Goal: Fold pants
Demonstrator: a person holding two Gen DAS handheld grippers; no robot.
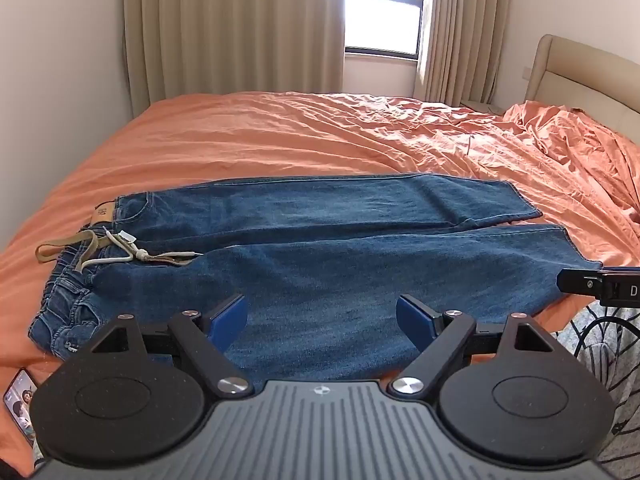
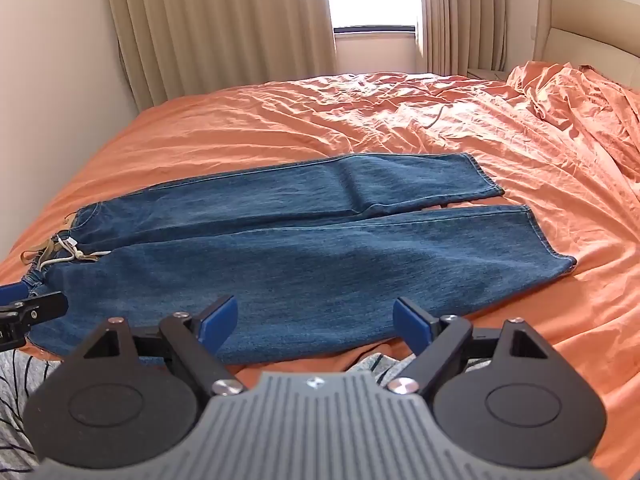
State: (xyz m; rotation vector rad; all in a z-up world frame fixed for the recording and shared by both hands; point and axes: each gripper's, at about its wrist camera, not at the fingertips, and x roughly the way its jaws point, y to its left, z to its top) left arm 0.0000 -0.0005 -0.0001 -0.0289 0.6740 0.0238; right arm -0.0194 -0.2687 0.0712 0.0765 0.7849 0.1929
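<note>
Blue denim pants (image 1: 320,240) (image 2: 304,252) lie spread flat across the orange bed, waistband with a tan belt and white drawstring (image 1: 100,248) (image 2: 60,252) at the left, both leg hems at the right. My left gripper (image 1: 322,316) hovers open above the near leg, nothing between its blue pads (image 1: 228,318). My right gripper (image 2: 314,320) is open too, over the near edge of the same leg, empty. Each gripper's tip shows at the edge of the other's view: the right gripper's tip (image 1: 600,286) and the left gripper's tip (image 2: 28,312).
The orange bed sheet (image 1: 280,140) (image 2: 520,160) is wrinkled, with a bunched heap by the beige headboard (image 1: 580,76) at the right. Curtains and a window stand behind the bed. A phone (image 1: 18,404) lies at the near left edge. Patterned grey fabric (image 1: 608,344) (image 2: 16,380) sits below the bed's front.
</note>
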